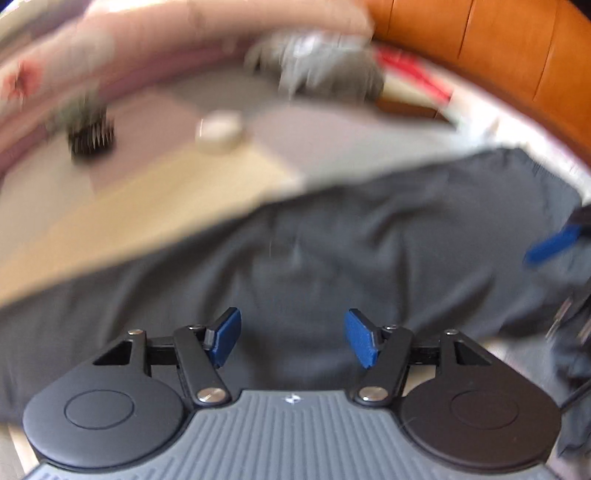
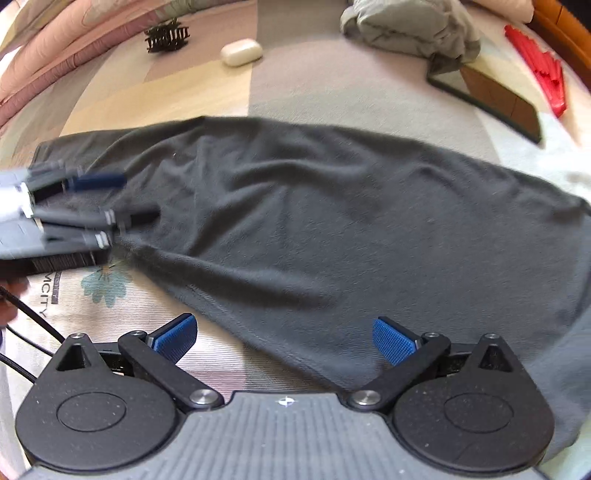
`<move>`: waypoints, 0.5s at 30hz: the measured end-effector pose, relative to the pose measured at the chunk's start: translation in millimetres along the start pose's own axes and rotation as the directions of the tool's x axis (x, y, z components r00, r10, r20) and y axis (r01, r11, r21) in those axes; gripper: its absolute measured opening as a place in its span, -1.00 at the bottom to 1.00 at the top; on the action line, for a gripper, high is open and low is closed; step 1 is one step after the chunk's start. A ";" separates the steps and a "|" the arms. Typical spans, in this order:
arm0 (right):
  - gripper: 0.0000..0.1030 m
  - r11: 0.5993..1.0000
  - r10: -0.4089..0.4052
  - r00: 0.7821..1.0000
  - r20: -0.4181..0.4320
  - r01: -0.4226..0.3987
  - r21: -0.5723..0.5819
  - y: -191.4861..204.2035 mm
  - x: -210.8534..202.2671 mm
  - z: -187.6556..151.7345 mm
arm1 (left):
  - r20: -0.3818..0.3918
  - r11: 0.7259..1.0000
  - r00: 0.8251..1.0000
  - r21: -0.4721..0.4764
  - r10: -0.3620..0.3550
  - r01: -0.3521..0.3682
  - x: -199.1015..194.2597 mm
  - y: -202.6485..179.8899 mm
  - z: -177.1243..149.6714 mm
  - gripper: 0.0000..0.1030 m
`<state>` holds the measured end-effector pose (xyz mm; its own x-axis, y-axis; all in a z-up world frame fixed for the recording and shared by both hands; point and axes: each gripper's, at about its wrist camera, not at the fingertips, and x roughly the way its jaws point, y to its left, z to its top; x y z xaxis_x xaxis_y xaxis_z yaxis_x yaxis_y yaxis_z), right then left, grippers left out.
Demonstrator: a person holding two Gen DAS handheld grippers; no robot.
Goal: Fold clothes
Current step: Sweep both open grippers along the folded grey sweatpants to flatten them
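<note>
A dark grey garment (image 2: 314, 229) lies spread flat on the patterned bed cover (image 2: 288, 92); it also fills the lower half of the blurred left wrist view as the garment (image 1: 314, 258). My left gripper (image 1: 293, 338) hovers over the cloth, open, nothing between its blue pads. From the right wrist view the left gripper (image 2: 122, 197) reaches in over the garment's left end. My right gripper (image 2: 284, 341) is open above the garment's near edge, holding nothing. Its blue pad (image 1: 550, 245) shows at the right edge of the left wrist view.
At the far side of the bed lie a black hair claw (image 2: 166, 35), a white oval case (image 2: 242, 52), a crumpled light grey garment (image 2: 410, 27), a dark-framed flat panel (image 2: 487, 96) and a red item (image 2: 543, 74). A pink quilt (image 2: 40, 62) borders the left; an orange wooden bed frame (image 1: 498, 48) the right.
</note>
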<state>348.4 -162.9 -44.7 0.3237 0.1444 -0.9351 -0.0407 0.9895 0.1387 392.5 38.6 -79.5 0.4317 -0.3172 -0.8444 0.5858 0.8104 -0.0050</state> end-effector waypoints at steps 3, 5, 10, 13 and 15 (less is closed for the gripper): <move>1.00 1.000 -0.005 1.000 0.009 0.005 0.018 -14.8 -7.9 -4.4 | -0.006 1.000 1.000 -0.010 0.024 -0.024 -8.7 0.2 -12.6 0.29; 1.00 1.000 -0.002 1.000 0.022 0.001 0.029 -24.8 -12.6 -6.3 | -0.038 1.000 0.999 -0.011 0.026 -0.027 -15.1 0.7 -7.3 0.27; 1.00 0.999 0.005 0.997 0.077 -0.009 0.049 -48.1 -28.9 -7.5 | 0.026 0.996 0.997 -0.045 0.077 -0.076 -20.0 3.1 18.8 0.26; 1.00 0.997 0.023 0.994 0.107 -0.030 0.069 -65.3 -39.6 -5.6 | -0.015 0.994 0.996 -0.069 0.089 -0.090 -5.1 -4.1 21.0 0.26; 1.00 0.997 0.032 0.991 0.127 -0.040 0.061 -77.6 -48.5 -5.2 | -0.061 0.988 0.991 -0.092 0.120 -0.125 0.7 -12.5 9.7 0.29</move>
<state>330.9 -246.7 -11.8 0.4392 0.1736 -0.8815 0.0040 0.9808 0.1951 392.2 23.5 -74.8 0.4561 -0.1870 -0.8700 0.4618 0.8855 0.0517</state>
